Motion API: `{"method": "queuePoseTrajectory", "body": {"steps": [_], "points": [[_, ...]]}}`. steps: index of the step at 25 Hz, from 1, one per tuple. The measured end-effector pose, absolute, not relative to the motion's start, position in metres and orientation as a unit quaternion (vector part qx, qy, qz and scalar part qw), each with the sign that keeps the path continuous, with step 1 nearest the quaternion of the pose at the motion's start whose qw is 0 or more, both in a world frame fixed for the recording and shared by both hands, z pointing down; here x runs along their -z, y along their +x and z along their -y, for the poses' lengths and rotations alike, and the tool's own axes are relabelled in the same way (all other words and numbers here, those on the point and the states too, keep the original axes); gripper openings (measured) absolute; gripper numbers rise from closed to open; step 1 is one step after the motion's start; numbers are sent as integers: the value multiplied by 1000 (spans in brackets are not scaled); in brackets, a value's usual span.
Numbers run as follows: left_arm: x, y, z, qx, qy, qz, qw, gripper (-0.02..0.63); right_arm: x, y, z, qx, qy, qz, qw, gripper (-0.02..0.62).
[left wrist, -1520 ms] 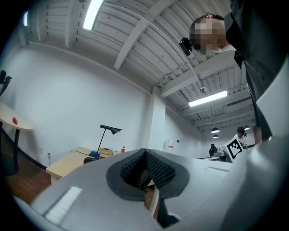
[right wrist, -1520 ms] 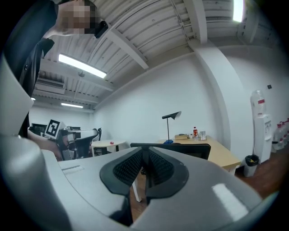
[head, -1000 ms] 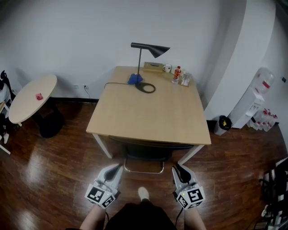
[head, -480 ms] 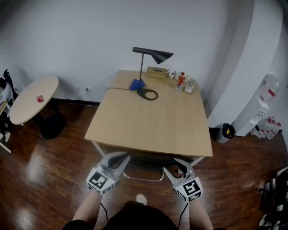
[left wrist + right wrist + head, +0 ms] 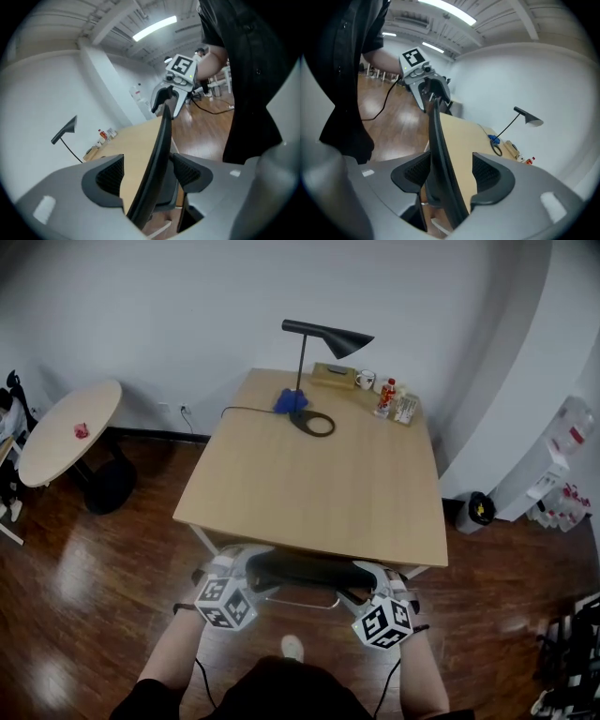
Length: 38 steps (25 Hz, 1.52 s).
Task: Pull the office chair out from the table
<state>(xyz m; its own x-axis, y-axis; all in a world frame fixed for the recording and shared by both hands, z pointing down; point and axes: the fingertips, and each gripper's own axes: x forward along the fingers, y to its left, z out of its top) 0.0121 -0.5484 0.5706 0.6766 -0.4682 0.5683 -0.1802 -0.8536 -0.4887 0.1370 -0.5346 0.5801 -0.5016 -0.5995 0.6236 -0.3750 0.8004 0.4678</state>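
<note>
The black office chair [image 5: 298,570] is tucked under the wooden table [image 5: 319,474], with only the top of its backrest and the chrome bar [image 5: 300,602] showing. My left gripper [image 5: 244,561] is at the backrest's left end and my right gripper [image 5: 366,576] at its right end. In the left gripper view the jaws of the left gripper [image 5: 147,172] are opening, and the thin backrest edge [image 5: 161,140] runs between the pads. In the right gripper view the right gripper [image 5: 450,171] is likewise opening around the backrest edge [image 5: 437,150]. Neither gripper's pads press on the backrest.
On the table's far end stand a black desk lamp [image 5: 323,334], a cup [image 5: 366,380], a bottle [image 5: 383,397] and small items. A round side table [image 5: 66,432] is to the left. A water dispenser [image 5: 548,460] and a small bin [image 5: 478,512] are to the right. The floor is dark wood.
Both grippers have moved forward and down from the floor side to the chair's backrest and rolled. Their jaws have gone from shut to wide around the backrest's edge.
</note>
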Motion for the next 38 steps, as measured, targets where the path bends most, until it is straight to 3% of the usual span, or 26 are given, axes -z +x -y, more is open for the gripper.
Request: {"method": "queuePoseTrajectory", "body": {"steps": [4, 10, 13, 15, 16, 38], "points": [[-588, 13, 552, 393, -882, -153, 211, 311, -609, 136, 537, 176, 232, 817, 498, 291], [-619, 12, 560, 469, -843, -118, 234, 302, -627, 143, 545, 161, 220, 798, 537, 245], [-642, 4, 562, 547, -788, -92, 265, 199, -638, 149, 546, 176, 213, 777, 566, 205], [-650, -1, 568, 575, -760, -92, 289, 142, -646, 154, 546, 214, 201, 743, 601, 126], [-650, -3, 570, 577, -755, -98, 295, 73, -649, 154, 545, 229, 195, 732, 611, 74], [-654, -8, 537, 586, -759, -65, 274, 51, -655, 148, 502, 169, 159, 747, 623, 44]]}}
